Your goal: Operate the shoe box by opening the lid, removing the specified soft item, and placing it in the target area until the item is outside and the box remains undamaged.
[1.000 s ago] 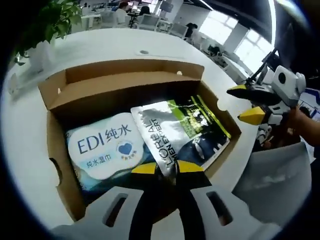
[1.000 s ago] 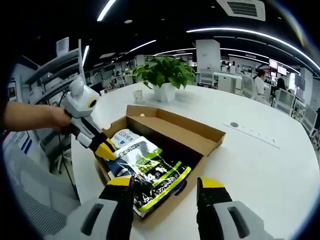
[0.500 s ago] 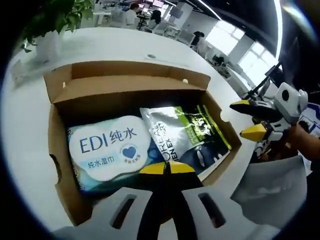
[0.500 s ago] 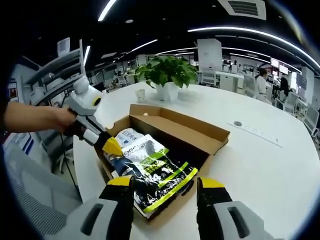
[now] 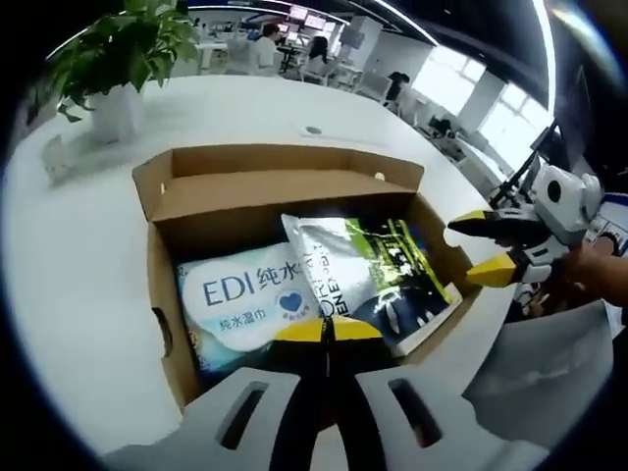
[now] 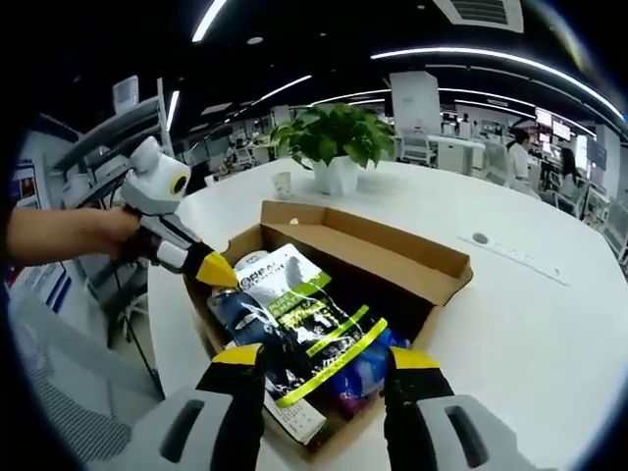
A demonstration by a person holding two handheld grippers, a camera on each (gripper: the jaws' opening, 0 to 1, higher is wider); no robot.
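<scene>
Jaws, left gripper (image 5: 328,331): closed tip to tip on the near edge of the silver-and-green pouch (image 5: 378,272), at the near wall of the shoe box (image 5: 167,294). Jaws, right gripper (image 6: 326,357): spread wide, holding nothing, poised over the near end of the box; its yellow tips also show beside the box's right wall in the left gripper view (image 5: 488,247).

Item: pouch, soft, printed L'OREAL MEN EXPERT. Compared with a second ago, its pinched end has come up; in the right gripper view it (image 6: 304,324) now tilts out over the near rim of the box, where before it lay flat inside. You have it partly lifted, not yet out.

Item: wet-wipe pack (image 5: 245,299), white and blue label reading EDI. Lies flat inside the box, on the left half, touching the pouch's edge. It has not shifted within the box.

Item: shoe box. Lid open, folded back on the far side as before; cardboard looks sound, with no tear or crush that you can see from these views.

Item: potted plant (image 5: 120,59), beyond the far side of the box. Round insert (image 5: 313,130) in the tabletop (image 5: 69,255), also beyond the box.

Meaning for the task: lid step done, removal under way. Judged from the tilt, you need more lift before the pouch's far end clears the box wall; dragging it across the rim could bend the cardboard. No marked target area is visible.
</scene>
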